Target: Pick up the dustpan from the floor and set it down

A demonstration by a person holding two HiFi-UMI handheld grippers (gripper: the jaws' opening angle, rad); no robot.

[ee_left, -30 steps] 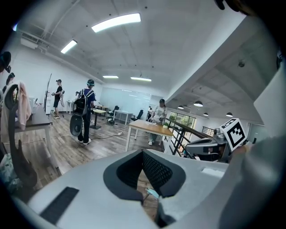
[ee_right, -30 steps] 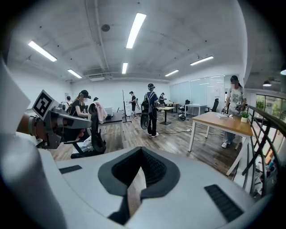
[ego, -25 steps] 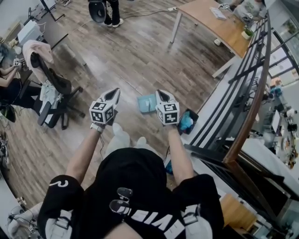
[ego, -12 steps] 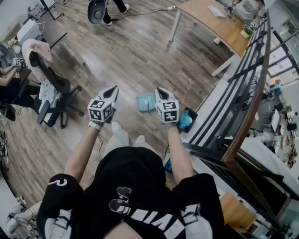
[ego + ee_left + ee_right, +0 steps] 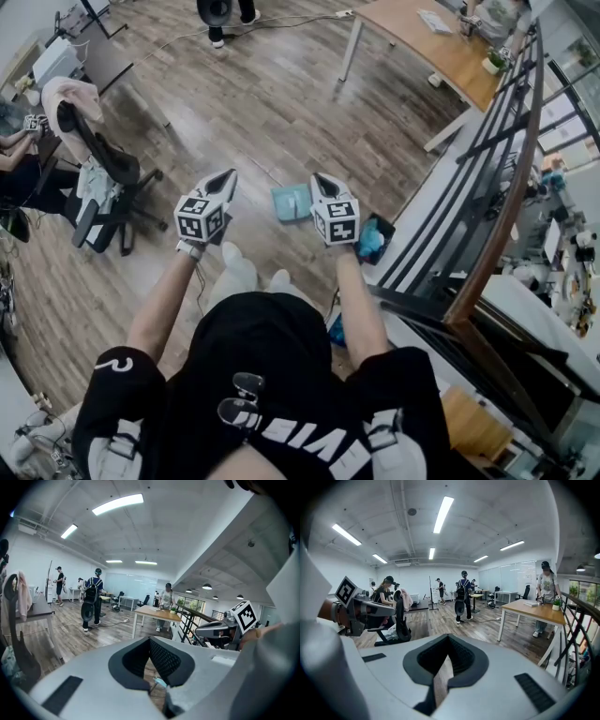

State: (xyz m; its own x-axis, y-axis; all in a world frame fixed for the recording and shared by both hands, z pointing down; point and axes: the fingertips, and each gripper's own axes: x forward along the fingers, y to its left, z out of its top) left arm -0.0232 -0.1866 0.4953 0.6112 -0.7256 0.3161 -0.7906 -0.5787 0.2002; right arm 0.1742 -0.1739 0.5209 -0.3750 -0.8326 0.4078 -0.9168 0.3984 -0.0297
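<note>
A pale teal dustpan lies flat on the wooden floor, in front of me and between my two grippers. My left gripper hangs in the air to its left, and its jaws look shut with nothing in them. To the dustpan's right my right gripper hangs at about the same height, shut and empty. Neither touches the dustpan. In the left gripper view a sliver of the dustpan shows through the notch below the left gripper's jaws. The right gripper view shows only floor below the right gripper's jaws.
A blue bundle in a dark bin sits by the black railing on the right. A wooden desk stands at the back right. On the left is an office chair draped with clothes, and a person stands far off.
Both grippers have kept still above the floor. The person at the far end of the room has stepped a little to the right.
</note>
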